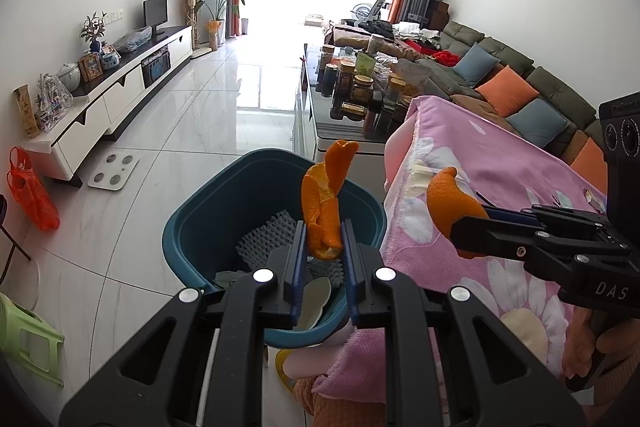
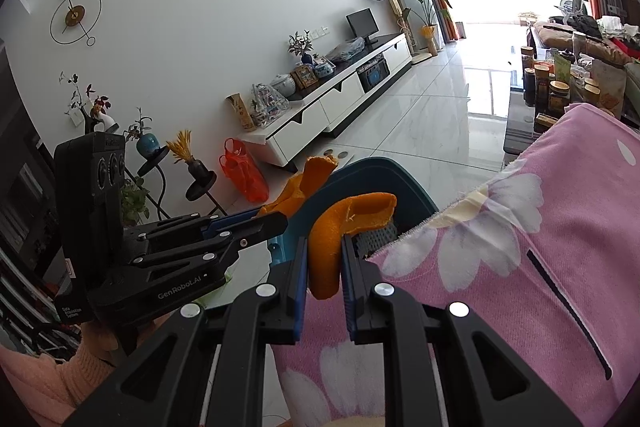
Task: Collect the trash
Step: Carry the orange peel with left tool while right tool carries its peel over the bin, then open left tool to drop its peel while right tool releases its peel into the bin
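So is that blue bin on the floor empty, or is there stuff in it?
Not empty. The blue bin already holds a grey dimpled foam sheet and a pale flat oval piece at the bottom.

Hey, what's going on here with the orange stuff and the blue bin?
A person is clearing up orange peel with a handheld gripper in each hand. The left gripper is shut on a long strip of peel, holding it over the open teal bin, which already has some trash inside. The right gripper is shut on a second piece of peel, beside the bin over the pink flowered blanket. Neither piece has been dropped in yet.
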Demonstrator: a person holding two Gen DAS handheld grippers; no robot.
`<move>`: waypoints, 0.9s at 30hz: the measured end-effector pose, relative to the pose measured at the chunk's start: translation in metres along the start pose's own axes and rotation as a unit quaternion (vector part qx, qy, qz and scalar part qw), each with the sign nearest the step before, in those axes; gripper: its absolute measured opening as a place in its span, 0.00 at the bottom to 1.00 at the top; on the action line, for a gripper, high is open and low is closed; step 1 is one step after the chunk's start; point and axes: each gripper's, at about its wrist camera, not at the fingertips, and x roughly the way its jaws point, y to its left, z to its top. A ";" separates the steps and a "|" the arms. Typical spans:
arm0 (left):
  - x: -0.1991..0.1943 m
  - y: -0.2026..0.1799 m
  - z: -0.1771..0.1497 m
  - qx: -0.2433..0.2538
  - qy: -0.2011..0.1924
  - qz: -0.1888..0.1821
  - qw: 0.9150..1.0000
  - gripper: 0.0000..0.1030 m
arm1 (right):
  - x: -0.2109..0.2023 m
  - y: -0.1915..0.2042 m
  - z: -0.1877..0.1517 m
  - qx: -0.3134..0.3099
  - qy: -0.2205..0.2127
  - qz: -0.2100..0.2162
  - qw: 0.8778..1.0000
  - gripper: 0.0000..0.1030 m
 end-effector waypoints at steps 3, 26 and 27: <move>0.001 0.000 0.000 -0.001 0.000 0.000 1.000 0.16 | 0.002 0.001 0.002 0.000 0.002 0.001 1.000 0.14; 0.017 0.010 -0.001 -0.013 0.012 0.016 1.000 0.17 | 0.028 0.005 0.012 -0.005 0.024 -0.003 1.000 0.14; 0.018 0.010 -0.001 -0.013 0.014 0.017 1.000 0.17 | 0.030 0.005 0.012 -0.006 0.026 -0.003 1.000 0.14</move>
